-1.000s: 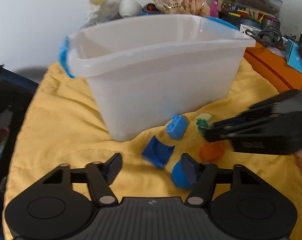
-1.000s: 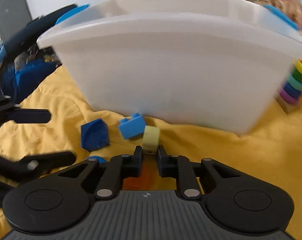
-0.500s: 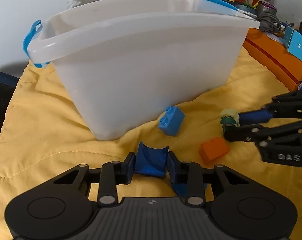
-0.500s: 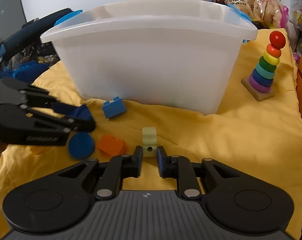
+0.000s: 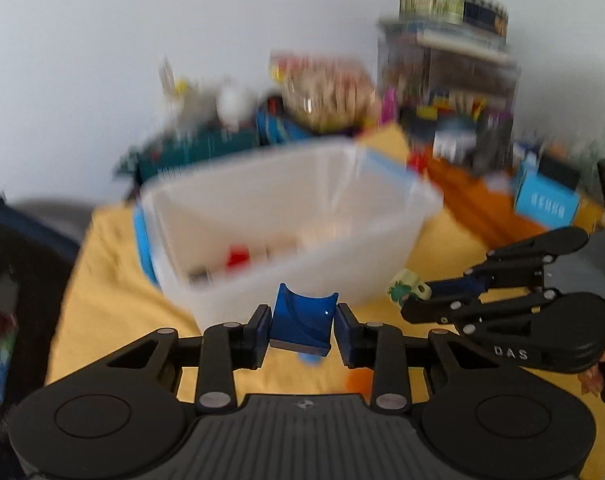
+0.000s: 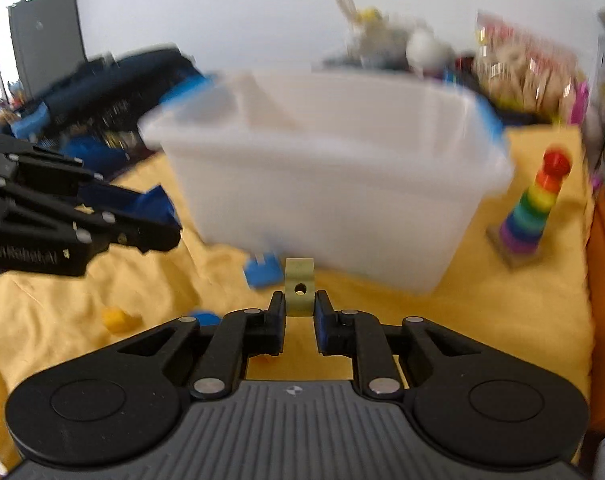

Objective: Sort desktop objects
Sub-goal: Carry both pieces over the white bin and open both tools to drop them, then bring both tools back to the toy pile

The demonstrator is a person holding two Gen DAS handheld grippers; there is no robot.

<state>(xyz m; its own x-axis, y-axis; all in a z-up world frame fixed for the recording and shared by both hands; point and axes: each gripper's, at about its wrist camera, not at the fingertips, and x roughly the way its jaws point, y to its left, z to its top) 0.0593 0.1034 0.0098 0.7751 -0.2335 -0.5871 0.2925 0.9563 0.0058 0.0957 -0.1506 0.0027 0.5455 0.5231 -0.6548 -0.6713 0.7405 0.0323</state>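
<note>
I'm carrying both blocks binward, left gripper [image 5: 302, 326] pinching the blue arch block [image 5: 302, 320], right gripper [image 6: 299, 308] pinching the pale green block [image 6: 299, 286]; clearing the white bin [image 5: 286, 280] rim ahead before releasing.

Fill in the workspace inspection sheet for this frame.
Surface: yellow cloth, wrinkled.
Job's things: white bin holding some pieces; light blue brick, yellow piece loose on the cloth.
Clutter: rainbow ring stacker; blurred toys and snack bag behind the bin.
Grippers: left gripper shut on dark blue curved block; right gripper shut on pale green block.
Cables: nothing seen.
Surroundings: white wall.
</note>
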